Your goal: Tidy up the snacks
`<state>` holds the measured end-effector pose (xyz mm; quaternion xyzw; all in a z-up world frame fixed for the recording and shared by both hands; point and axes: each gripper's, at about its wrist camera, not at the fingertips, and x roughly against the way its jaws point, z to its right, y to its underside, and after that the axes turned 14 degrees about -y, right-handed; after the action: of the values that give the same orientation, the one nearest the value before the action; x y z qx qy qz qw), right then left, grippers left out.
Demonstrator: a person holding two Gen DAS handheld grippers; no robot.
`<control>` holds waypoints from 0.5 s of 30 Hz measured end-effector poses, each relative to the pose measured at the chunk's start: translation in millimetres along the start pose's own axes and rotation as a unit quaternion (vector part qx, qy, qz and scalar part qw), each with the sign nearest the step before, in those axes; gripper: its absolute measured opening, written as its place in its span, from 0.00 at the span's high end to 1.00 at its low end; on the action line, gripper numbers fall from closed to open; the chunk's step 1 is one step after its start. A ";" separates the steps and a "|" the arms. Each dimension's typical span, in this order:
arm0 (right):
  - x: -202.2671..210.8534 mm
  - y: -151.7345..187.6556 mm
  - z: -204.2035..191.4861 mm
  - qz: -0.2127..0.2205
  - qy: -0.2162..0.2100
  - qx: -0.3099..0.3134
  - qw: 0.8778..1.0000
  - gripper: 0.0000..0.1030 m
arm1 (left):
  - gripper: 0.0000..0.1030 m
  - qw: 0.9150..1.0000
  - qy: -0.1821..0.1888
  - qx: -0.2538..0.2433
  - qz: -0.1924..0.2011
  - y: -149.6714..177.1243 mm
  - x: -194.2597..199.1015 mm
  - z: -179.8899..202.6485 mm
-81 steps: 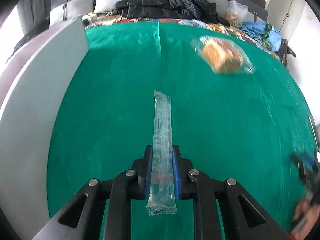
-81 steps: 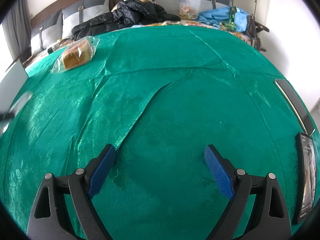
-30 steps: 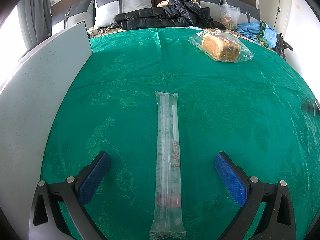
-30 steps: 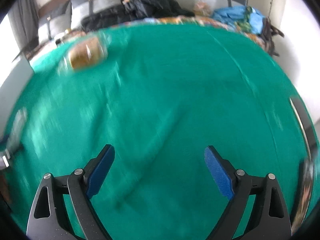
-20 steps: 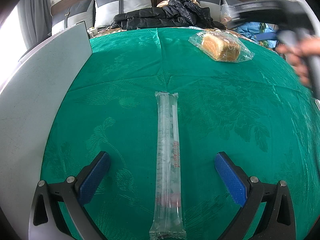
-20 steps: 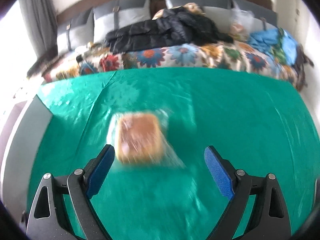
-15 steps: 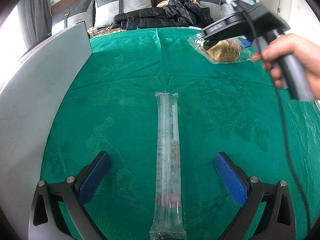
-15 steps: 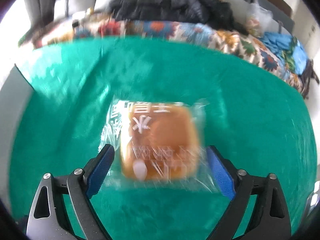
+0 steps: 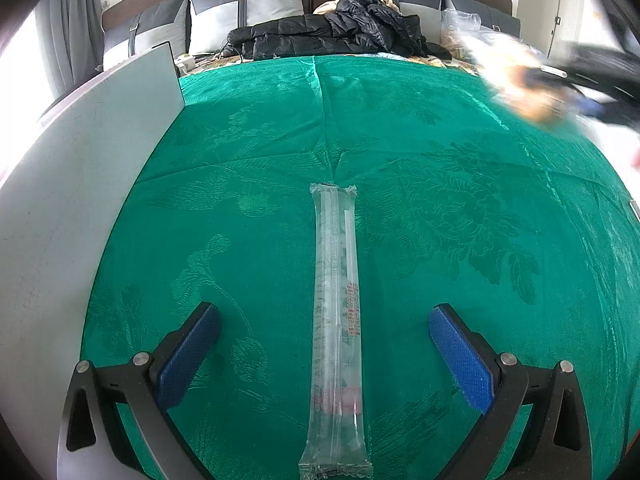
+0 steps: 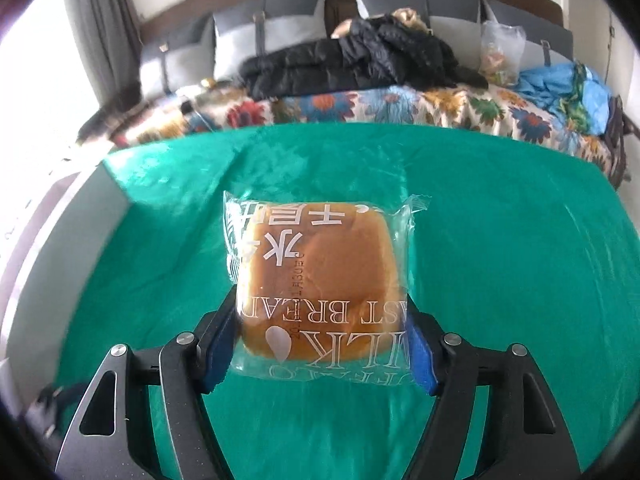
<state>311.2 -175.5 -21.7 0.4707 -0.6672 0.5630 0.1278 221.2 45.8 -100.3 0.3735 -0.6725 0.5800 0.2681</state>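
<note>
The right gripper [image 10: 318, 344] has just been closing its jaws and now grasps the milk toast bread pack [image 10: 318, 284] — the blue pads press on both sides of its near end, and the pack is lifted above the green tablecloth [image 10: 500, 220]. The left gripper [image 9: 324, 350] is released, jaws wide apart, w/ the long clear snack tube [image 9: 336, 320] lying flat on the cloth between them, touching neither pad. A grey board [image 9: 72, 208] lies along the cloth's left edge.
</note>
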 end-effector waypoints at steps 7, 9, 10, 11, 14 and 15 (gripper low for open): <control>66.5 101.7 -21.0 -0.035 0.005 -0.003 0.999 0.27 | 0.00 1.000 0.000 0.000 0.000 0.2 -0.2 0.1; 64.3 127.6 -25.4 -0.038 0.022 0.003 0.999 0.24 | 0.00 1.000 0.000 0.000 0.000 0.2 -0.2 0.0; 60.8 138.1 -26.3 -0.034 0.030 0.001 0.999 0.23 | 0.00 1.000 0.000 0.000 0.000 0.2 -0.2 0.0; 55.4 146.4 -25.4 -0.029 0.034 -0.005 0.999 0.19 | 0.00 1.000 0.000 0.000 0.000 0.1 0.0 0.0; 41.3 154.3 -24.8 -0.022 0.048 -0.009 0.999 0.10 | 0.00 1.000 0.000 0.000 0.000 0.2 -0.1 0.0; 38.9 154.5 -26.5 -0.023 0.053 -0.002 0.998 0.08 | 0.00 1.000 0.000 0.000 0.000 0.3 -0.4 0.0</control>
<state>162.0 -183.1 -83.1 0.4554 -0.6499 0.5823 0.1766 221.2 45.9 -100.8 0.3735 -0.6724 0.5801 0.2682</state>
